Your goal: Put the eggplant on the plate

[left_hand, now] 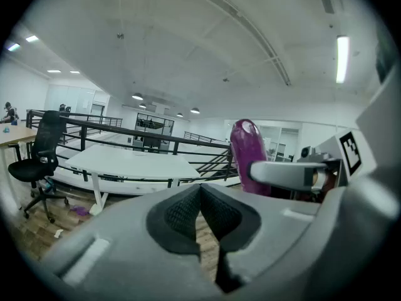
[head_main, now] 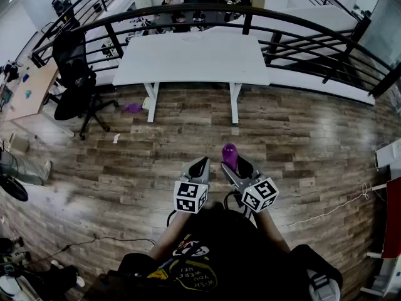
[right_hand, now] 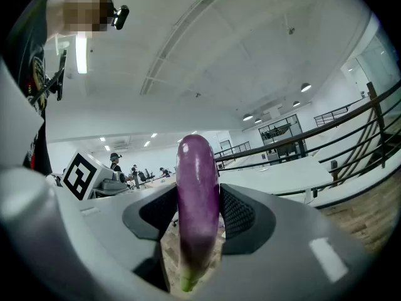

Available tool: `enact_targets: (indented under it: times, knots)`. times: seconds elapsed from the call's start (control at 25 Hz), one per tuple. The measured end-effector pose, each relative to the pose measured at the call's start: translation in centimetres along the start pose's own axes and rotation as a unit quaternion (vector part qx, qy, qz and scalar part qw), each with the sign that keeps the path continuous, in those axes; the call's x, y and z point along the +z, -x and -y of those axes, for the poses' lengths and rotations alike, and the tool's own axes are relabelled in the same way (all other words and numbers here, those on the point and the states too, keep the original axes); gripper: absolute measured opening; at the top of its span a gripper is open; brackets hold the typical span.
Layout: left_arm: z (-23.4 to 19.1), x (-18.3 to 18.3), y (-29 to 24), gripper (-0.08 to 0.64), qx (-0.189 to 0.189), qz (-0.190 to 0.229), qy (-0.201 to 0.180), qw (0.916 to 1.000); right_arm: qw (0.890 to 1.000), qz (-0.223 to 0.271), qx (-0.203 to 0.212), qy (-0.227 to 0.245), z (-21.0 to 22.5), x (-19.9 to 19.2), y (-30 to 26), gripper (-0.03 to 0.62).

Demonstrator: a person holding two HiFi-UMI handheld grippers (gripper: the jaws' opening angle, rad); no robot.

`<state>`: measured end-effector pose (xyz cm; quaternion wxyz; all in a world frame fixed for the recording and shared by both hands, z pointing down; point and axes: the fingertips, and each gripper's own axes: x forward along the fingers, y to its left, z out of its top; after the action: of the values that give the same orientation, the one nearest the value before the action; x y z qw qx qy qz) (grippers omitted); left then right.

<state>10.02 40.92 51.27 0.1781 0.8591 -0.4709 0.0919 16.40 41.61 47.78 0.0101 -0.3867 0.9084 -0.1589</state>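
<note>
right gripper view: near-level right fingers (right_hand: 241,213) tight on upright eggplant (right_hand: 197,187); left fingers (left_hand: 178,215) together

Long glossy purple eggplant (right_hand: 198,187) — standing upright, rounded tip up, greenish stem end down — pinched between the right gripper (right_hand: 198,218) pads.

Office: desk (head_main: 191,58), swivel chair (head_main: 76,74).

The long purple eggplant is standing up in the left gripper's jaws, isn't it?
Not the left. The right gripper view shows the long purple eggplant standing up, clamped between the jaws of the right gripper. The left gripper has its jaws together with nothing in them.
</note>
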Motion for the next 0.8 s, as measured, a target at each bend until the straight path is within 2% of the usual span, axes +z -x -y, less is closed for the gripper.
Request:
enact_targets:
  times: [0.8]
  knots:
    - [-4.2,-0.1,2.0,0.005,0.014,0.011,0.023,0.9996,1.000,-0.018,0.006,-0.014,-1.7,-1.2,-3.8,0.218]
